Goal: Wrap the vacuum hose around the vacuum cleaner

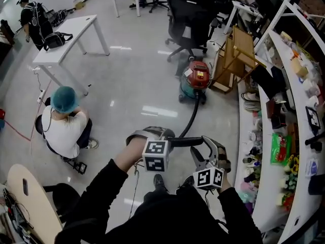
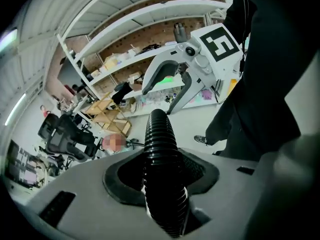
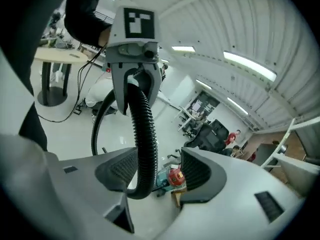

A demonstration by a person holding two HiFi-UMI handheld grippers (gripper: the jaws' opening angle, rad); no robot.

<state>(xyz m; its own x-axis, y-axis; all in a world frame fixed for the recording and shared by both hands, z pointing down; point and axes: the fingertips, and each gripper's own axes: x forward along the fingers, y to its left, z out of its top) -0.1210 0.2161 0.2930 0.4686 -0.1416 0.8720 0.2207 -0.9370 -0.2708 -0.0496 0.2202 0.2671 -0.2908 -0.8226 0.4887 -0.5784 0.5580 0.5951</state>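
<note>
While left gripper (image 2: 161, 176) fingers (image 2: 85, 189) clamp the hose (image 1: 193, 117), right gripper (image 3: 152, 171) fingers (image 3: 215, 176) stand apart around it, its end hidden.

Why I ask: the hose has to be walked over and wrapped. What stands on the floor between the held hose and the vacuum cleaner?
Nothing visible does. In the head view only the hose itself crosses the floor to the vacuum cleaner; the office chair stands behind it, the wooden rack at its right.
</note>
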